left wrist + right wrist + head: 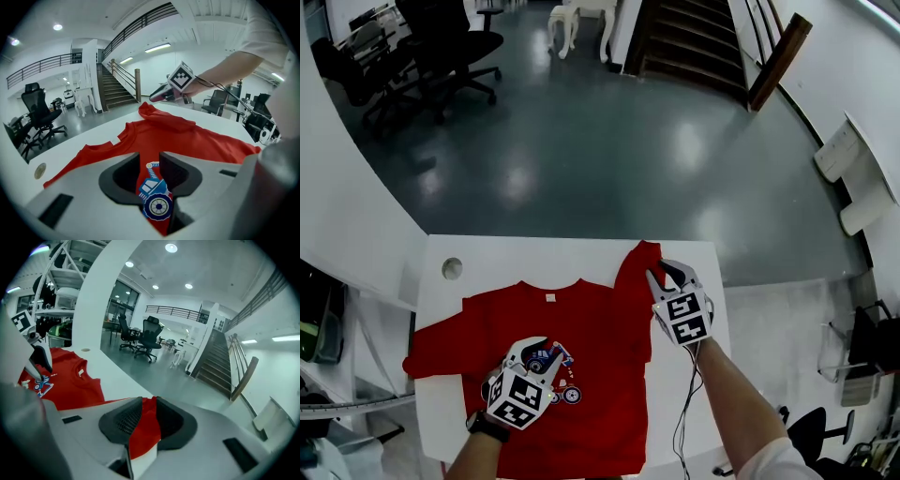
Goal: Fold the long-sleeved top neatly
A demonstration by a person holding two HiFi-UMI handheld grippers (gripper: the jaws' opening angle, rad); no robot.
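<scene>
A red long-sleeved top with a blue vehicle print lies front up on the white table. My right gripper is shut on its right sleeve, which stands up in a fold near the table's far right edge. In the right gripper view the red cloth fills the gap between the jaws. My left gripper hovers low over the chest. Its jaws stand a little apart, and the print shows flat through the gap. The left sleeve lies spread out to the left.
A round cap is set in the table's far left corner. A cable hangs from my right gripper along the table's right edge. Beyond the table lie a grey floor, office chairs and a staircase.
</scene>
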